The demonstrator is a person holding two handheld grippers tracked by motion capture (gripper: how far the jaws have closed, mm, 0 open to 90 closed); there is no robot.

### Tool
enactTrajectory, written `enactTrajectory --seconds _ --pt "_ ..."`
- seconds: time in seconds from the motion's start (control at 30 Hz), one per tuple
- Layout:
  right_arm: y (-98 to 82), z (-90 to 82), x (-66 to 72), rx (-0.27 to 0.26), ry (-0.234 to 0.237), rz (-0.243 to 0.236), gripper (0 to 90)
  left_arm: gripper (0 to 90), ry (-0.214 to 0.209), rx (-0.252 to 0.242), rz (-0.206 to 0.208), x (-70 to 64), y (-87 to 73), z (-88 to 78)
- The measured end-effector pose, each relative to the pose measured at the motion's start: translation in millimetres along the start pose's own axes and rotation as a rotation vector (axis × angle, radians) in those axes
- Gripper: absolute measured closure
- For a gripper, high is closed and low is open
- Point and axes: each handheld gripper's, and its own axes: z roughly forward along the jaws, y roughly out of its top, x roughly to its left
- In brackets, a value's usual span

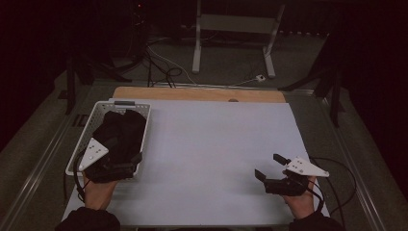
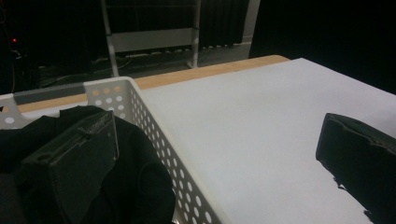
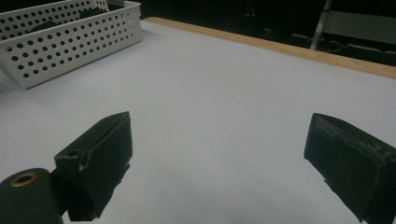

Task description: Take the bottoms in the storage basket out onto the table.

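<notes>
A white perforated basket (image 1: pixel 96 113) stands at the left of the white-covered table (image 1: pixel 216 139) with a black cloth (image 1: pixel 120 127) bundled inside. My left gripper (image 1: pixel 126 150) is open at the basket's near end. In the left gripper view (image 2: pixel 215 158) its jaws straddle the basket's right wall (image 2: pixel 159 135), one above the cloth (image 2: pixel 140 182), the other above bare table. My right gripper (image 1: pixel 267 165) is open low over the table's near right, with nothing between its jaws (image 3: pixel 219 154). The basket (image 3: pixel 70 46) lies far off to its left.
A strip of bare wood (image 1: pixel 197 94) runs along the table's far edge. Behind it on the floor stand a grey metal frame (image 1: pixel 233 29) and loose cables (image 1: pixel 163 67). Cables (image 1: pixel 337 183) trail from the right gripper near the table's right edge.
</notes>
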Motion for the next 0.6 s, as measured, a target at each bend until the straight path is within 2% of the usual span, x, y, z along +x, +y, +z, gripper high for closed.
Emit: enactTrajectory --seconds 0.23,0.37,0.6 --pt "0.5 0.3 -2.0 -0.002 -0.003 0.017 8.0 0.0 0.001 0.015 -0.029 2.2 1.5 -1.8" --pt "0.1 1.0 -1.0 0.003 -0.002 0.006 7.9 0.0 0.007 0.020 -0.032 3.7 6.1 -3.5" --pt "-1.0 2.7 -0.4 0.014 0.000 0.019 7.9 0.0 0.010 0.022 -0.014 12.2 27.4 -9.2"
